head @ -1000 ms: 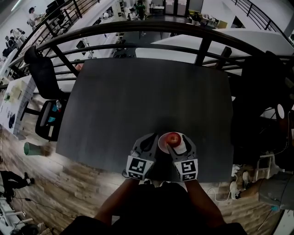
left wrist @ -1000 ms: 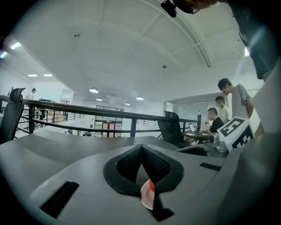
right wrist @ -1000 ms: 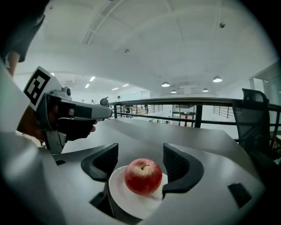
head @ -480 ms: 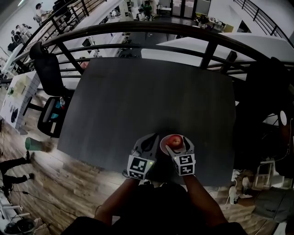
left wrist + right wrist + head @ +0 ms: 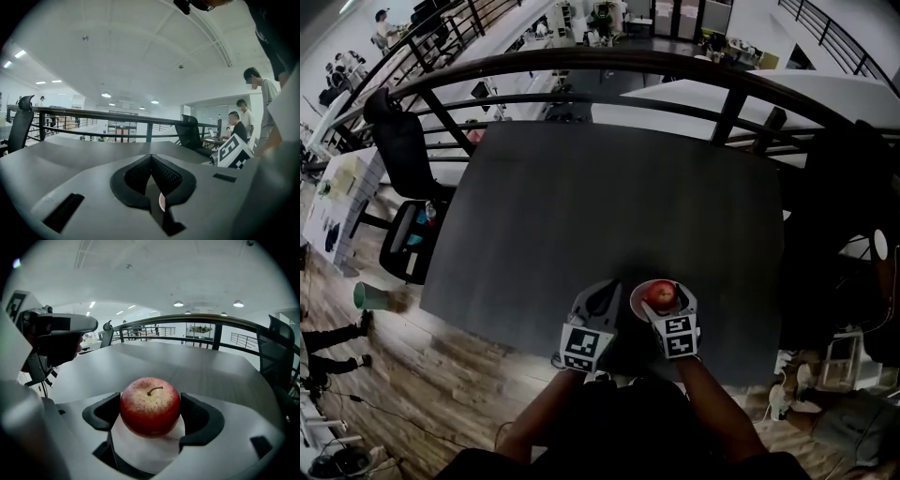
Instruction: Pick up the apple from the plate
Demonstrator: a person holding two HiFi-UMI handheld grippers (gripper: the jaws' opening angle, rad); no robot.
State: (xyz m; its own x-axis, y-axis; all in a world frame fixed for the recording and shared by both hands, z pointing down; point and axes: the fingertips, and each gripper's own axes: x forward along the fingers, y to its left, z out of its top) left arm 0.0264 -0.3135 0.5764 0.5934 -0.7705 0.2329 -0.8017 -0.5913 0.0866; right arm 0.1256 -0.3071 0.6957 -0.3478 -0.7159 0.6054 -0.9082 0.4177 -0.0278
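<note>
**A:** Status on right gripper (image 5: 153, 414)?

**B:** Jaws are standing wide, straddling the apple (image 5: 150, 405). Pads are sitting just beside its flanks; can't tell if they're touching. Apple is resting stem-up on the white plate (image 5: 143, 446), near the table's close edge.

**A:** Left gripper (image 5: 151, 177)?

**B:** Jaws are pressing together, nothing between them. It's sitting just left of the plate, pointing across the dark table (image 5: 609, 206).

**A:** Further out?

**B:** Black railing (image 5: 609, 66) is curving past the far edge. Office chair (image 5: 398, 155) is standing off the far-left corner.

Office, desk (image 5: 609, 206), swivel chair (image 5: 394, 141), mezzanine railing (image 5: 609, 58)
</note>
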